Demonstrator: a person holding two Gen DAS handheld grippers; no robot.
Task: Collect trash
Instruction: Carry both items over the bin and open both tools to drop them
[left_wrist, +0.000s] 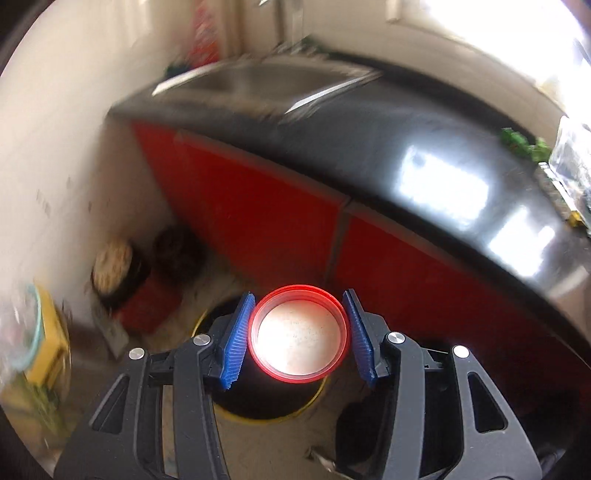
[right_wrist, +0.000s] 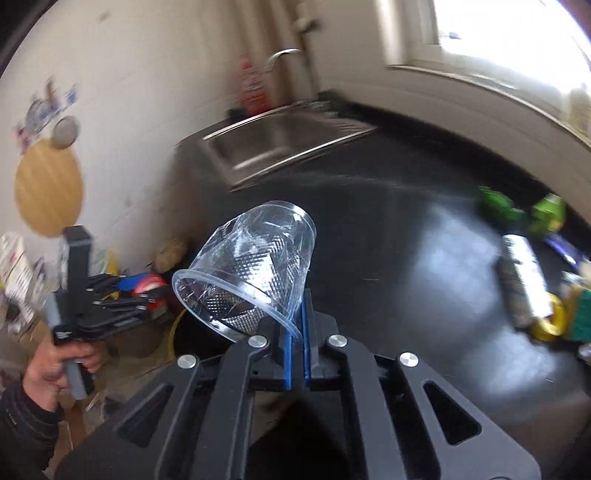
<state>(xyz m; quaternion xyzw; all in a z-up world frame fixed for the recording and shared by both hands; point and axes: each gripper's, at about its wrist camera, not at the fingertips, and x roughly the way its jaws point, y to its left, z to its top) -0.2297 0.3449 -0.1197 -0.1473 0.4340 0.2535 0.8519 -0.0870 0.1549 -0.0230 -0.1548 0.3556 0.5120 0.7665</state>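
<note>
In the left wrist view my left gripper (left_wrist: 298, 338) has its blue pads (left_wrist: 238, 339) apart with small gaps on both sides of a red plastic lid (left_wrist: 299, 334), which hangs between them above a black bin with a yellow rim (left_wrist: 258, 415) on the floor. In the right wrist view my right gripper (right_wrist: 297, 339) is shut on the rim of a clear crumpled plastic cup (right_wrist: 251, 273), held tilted above the black countertop's (right_wrist: 388, 258) edge. The left gripper (right_wrist: 122, 299) with the red lid shows at left, held by a hand.
A steel sink (right_wrist: 273, 147) with a tap sits at the counter's far end. Green wrappers (right_wrist: 498, 206), a foil packet (right_wrist: 524, 280) and a yellow item lie on the counter at right. Red cabinet doors (left_wrist: 258, 214) run below. Dark pots (left_wrist: 177, 251) and boxes crowd the floor corner.
</note>
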